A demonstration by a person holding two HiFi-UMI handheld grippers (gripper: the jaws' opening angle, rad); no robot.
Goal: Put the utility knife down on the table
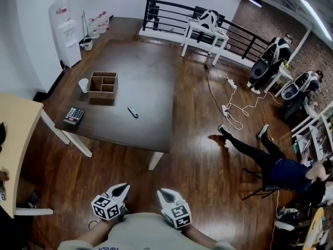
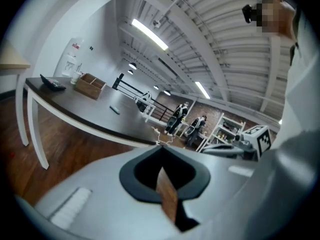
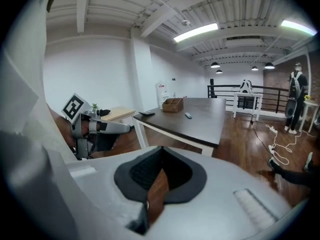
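The utility knife (image 1: 133,111), small and grey, lies alone on the dark table (image 1: 151,82), well ahead of both grippers. It also shows in the left gripper view as the knife (image 2: 115,109) and in the right gripper view as the knife (image 3: 188,115). My left gripper (image 1: 124,187) and right gripper (image 1: 162,192) hang side by side close to my body, over the wooden floor and short of the table's near edge. The left gripper (image 2: 161,149) is shut and empty, its jaws meeting at the tips. The right gripper (image 3: 161,149) is also shut with nothing held.
On the table's left part stand a cardboard divider box (image 1: 103,85), a white cup (image 1: 84,85) and a calculator (image 1: 74,115). A light wooden table (image 1: 15,139) is at my left. A person (image 1: 270,160) sits low on the floor at right, near cables (image 1: 231,108).
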